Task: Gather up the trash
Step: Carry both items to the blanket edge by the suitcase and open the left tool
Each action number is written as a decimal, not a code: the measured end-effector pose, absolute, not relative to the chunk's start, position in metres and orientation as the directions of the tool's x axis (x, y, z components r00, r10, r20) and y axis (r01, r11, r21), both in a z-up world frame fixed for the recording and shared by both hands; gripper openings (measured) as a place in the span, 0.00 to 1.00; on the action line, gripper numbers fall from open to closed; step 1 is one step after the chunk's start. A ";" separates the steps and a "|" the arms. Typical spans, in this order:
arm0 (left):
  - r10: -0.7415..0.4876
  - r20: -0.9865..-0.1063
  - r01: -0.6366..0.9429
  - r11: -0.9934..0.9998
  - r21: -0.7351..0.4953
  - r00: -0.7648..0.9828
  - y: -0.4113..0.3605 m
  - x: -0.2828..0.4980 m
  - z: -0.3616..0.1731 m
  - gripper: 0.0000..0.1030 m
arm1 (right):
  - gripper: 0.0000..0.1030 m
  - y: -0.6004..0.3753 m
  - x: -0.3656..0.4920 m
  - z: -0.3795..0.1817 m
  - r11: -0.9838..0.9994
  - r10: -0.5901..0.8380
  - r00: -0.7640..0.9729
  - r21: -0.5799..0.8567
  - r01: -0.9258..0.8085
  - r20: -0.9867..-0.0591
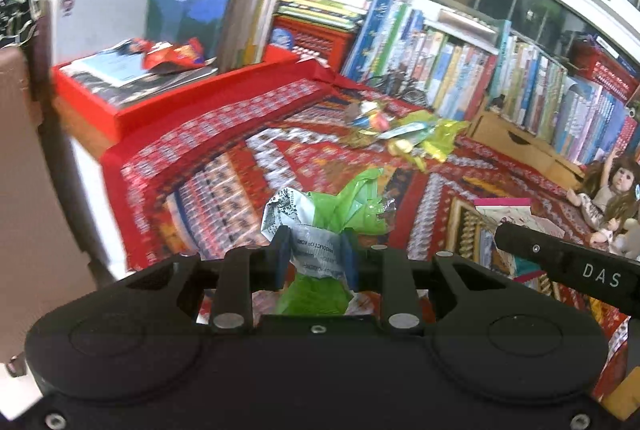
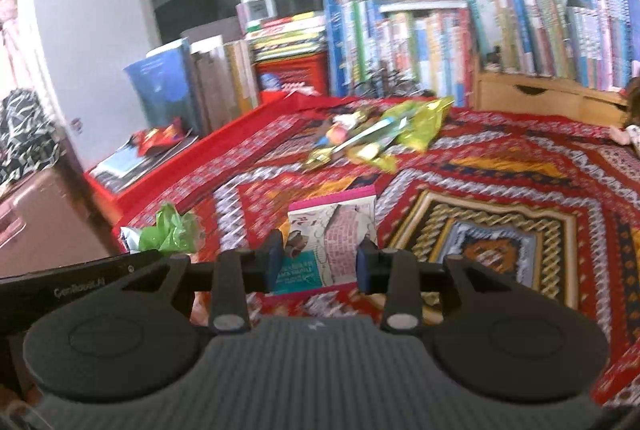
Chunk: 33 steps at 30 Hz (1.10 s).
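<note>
The left gripper (image 1: 316,254) is clamped on a crumpled bundle of trash (image 1: 320,226), silvery printed foil around glossy green plastic, low in the frame's centre. The right gripper (image 2: 320,262) stands apart, holding nothing, above a flat pink-edged booklet (image 2: 332,230). More shiny crinkled wrappers (image 2: 376,137) lie mid-frame on the red woven patterned cloth (image 2: 500,169) covering the bench.

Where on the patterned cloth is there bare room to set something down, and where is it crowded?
Free: the cloth between the wrapper pile and the pink-edged booklet, and the stretch right of that booklet toward the wooden drawer box. Crowded: the wrapper pile itself, and the red tray at the left edge, stacked with magazines and a red wrapper.
</note>
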<state>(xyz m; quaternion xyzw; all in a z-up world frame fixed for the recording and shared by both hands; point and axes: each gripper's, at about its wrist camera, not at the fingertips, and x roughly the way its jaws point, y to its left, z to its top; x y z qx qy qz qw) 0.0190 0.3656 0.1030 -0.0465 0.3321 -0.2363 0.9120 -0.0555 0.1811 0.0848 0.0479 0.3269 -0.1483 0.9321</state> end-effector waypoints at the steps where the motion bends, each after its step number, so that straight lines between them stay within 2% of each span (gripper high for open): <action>1: -0.454 -0.589 0.399 0.887 -0.232 0.668 0.371 0.018 0.101 0.24 | 0.40 0.187 -0.056 0.083 0.954 -0.234 0.740 -0.002 0.299 -0.631; 15: -0.340 -0.676 0.317 0.934 -0.164 0.653 0.426 0.001 0.070 0.25 | 0.40 0.252 -0.060 0.058 0.992 -0.062 0.707 0.033 0.120 -0.705; 23: -0.336 -0.738 0.328 0.930 -0.164 0.585 0.426 -0.002 0.051 0.25 | 0.40 0.268 -0.058 0.052 0.996 -0.046 0.691 0.021 0.088 -0.722; 29: -0.327 -0.737 0.335 0.931 -0.145 0.591 0.426 0.001 0.045 0.26 | 0.40 0.266 -0.058 0.051 0.995 -0.059 0.683 0.016 0.102 -0.728; 30: -0.326 -0.735 0.337 0.931 -0.140 0.594 0.427 0.003 0.044 0.33 | 0.40 0.266 -0.057 0.052 0.994 -0.062 0.683 0.014 0.106 -0.728; 31: -0.323 -0.734 0.338 0.932 -0.135 0.597 0.427 0.005 0.044 0.43 | 0.40 0.266 -0.057 0.052 0.994 -0.067 0.684 0.013 0.111 -0.726; 33: -0.302 -0.721 0.318 0.940 -0.119 0.623 0.429 0.009 0.046 0.56 | 0.40 0.265 -0.056 0.052 0.993 -0.072 0.685 0.011 0.116 -0.725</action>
